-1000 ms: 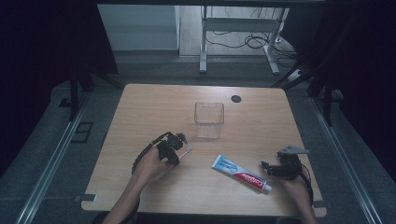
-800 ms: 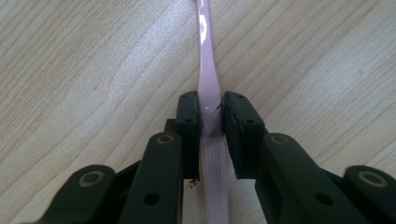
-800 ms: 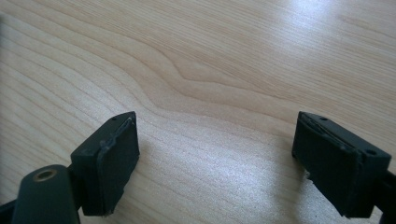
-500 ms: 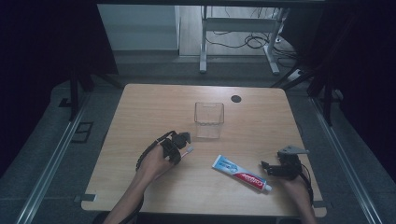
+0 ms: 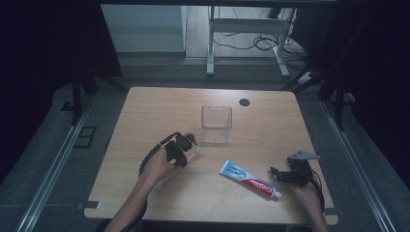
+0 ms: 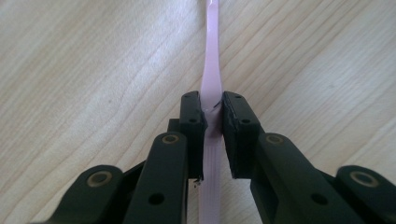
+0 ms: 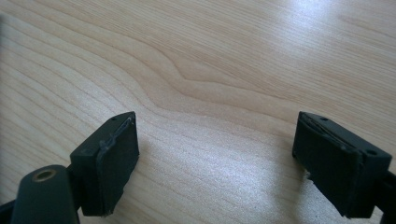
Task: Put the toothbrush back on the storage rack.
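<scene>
Toothbrush [image 6: 211,70] runs straight ahead along your left claw [image 6: 212,116], handle pinched between its just-closed pads; right claw [image 7: 215,154] gapes wide.

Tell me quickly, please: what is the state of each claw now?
Left claw: closed on the pink toothbrush.
Right claw: open, holding nothing, over bare table.

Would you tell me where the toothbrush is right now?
In the high view, the toothbrush sits left of centre, clamped in the left gripper, its head pointing toward the clear cup.
</scene>
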The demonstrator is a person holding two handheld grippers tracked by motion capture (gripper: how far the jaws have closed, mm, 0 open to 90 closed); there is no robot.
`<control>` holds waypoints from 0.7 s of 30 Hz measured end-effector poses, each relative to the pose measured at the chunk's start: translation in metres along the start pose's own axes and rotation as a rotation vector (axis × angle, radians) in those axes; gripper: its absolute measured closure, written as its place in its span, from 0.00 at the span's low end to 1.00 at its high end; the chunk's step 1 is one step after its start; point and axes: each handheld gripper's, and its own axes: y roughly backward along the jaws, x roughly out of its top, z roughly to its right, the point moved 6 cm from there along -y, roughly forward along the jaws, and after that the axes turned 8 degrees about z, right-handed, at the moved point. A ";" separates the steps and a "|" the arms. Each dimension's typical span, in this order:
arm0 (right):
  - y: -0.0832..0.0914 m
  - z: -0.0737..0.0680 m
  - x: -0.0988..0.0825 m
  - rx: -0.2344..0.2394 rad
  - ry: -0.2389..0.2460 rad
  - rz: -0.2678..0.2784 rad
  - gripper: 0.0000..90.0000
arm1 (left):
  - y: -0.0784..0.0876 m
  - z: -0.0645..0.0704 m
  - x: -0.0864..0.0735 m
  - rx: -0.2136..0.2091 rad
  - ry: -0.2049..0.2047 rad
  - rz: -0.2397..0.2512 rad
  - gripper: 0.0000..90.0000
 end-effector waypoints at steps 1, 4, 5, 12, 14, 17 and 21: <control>0.000 0.000 0.000 0.000 0.000 0.000 0.16 | 0.002 0.000 0.001 -0.005 0.000 0.008 0.88; 0.000 0.000 0.000 0.000 -0.001 -0.001 0.16 | 0.008 0.001 0.004 -0.004 -0.006 0.020 0.88; 0.000 0.000 0.000 0.000 -0.002 -0.001 0.16 | 0.010 0.001 0.005 -0.003 -0.009 0.023 0.88; 0.000 0.000 0.000 0.000 -0.002 -0.001 0.16 | 0.024 0.003 0.014 -0.009 -0.030 0.091 0.88; 0.000 0.000 0.000 0.000 -0.003 -0.001 0.16 | 0.028 0.003 0.016 -0.011 -0.042 0.110 0.88; 0.000 0.000 0.000 0.000 0.000 0.000 0.16 | 0.036 0.003 0.021 -0.020 -0.042 0.153 0.88; 0.000 0.000 0.000 0.000 0.000 0.001 0.16 | 0.046 0.003 0.027 -0.028 -0.046 0.220 0.88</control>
